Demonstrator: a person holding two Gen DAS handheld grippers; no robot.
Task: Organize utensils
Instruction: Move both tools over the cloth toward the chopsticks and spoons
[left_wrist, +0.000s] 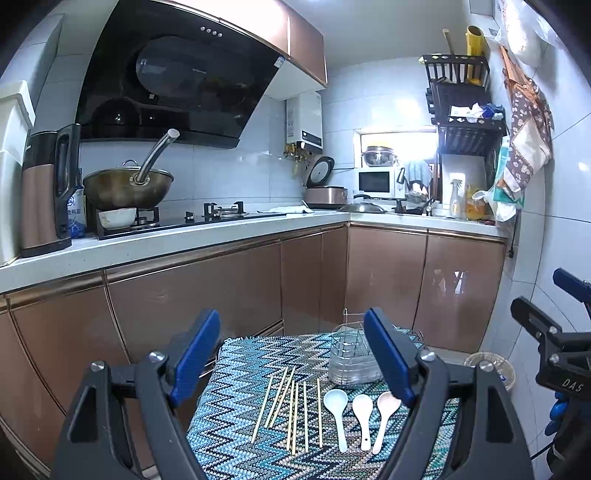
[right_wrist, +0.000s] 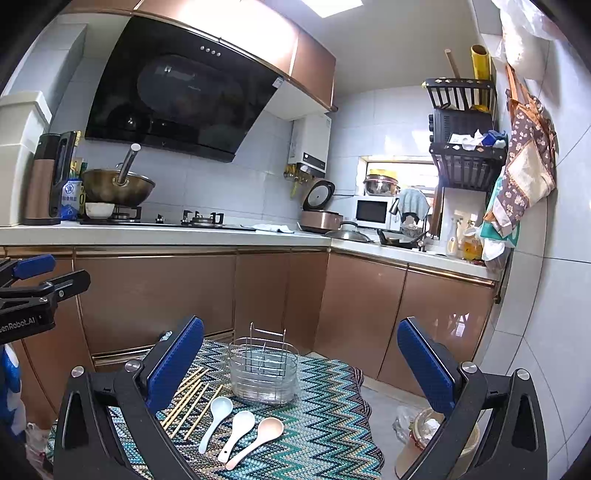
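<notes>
A small desk (right_wrist: 332, 424) under a zigzag cloth carries a wire utensil holder (right_wrist: 263, 373) at its far side. Nearer lie loose chopsticks (left_wrist: 293, 413), left, and three spoons (right_wrist: 240, 430), right. Left claw (left_wrist: 291, 354) and right claw (right_wrist: 301, 363) gape wide, holding nothing.

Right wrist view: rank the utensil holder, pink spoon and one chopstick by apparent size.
1. Utensil holder, clearly largest.
2. Pink spoon.
3. Chopstick, thinnest; its length looks about like the spoon's, so that pair is unsure.
</notes>
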